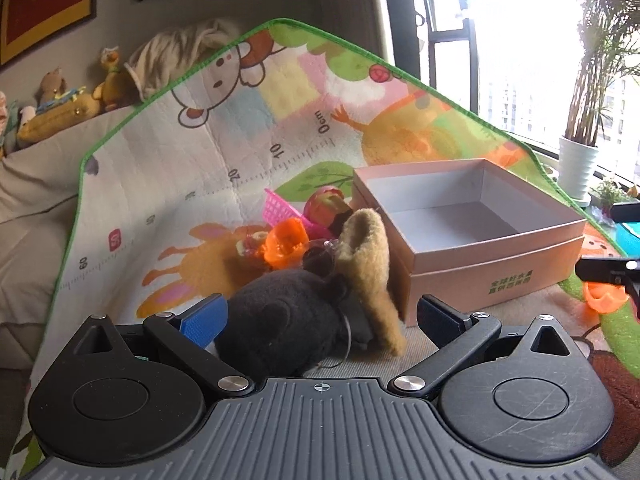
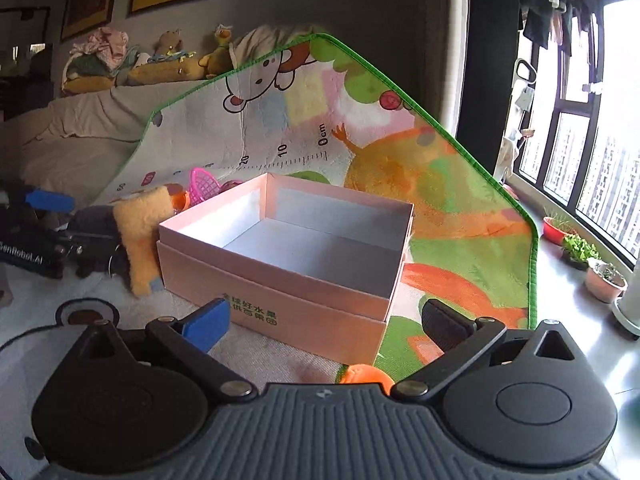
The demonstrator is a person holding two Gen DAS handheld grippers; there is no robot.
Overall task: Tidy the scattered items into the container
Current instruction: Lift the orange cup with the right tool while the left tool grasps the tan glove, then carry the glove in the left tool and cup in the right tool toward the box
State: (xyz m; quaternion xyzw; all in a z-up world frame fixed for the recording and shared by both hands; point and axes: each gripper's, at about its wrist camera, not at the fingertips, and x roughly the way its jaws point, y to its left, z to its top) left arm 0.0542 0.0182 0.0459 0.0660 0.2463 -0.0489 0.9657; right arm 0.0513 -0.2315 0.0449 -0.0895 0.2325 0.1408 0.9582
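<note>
Toys sit heaped just left of the open pink box (image 1: 476, 216): we see a black-and-tan plush (image 1: 304, 312), an orange capsule (image 1: 286, 242) and a pink basket (image 1: 280, 206). Green Chinese print marks the box front; the mat (image 1: 200, 140) behind reads "0cm, 10, 20". Our left gripper (image 1: 320, 316) gapes around the plush without pressing; our right gripper (image 2: 324, 320) gapes empty before the box.

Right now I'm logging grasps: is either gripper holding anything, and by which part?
Nothing is held. The left gripper stands open around the black plush toy without pressing it; the right gripper is open and empty.
</note>
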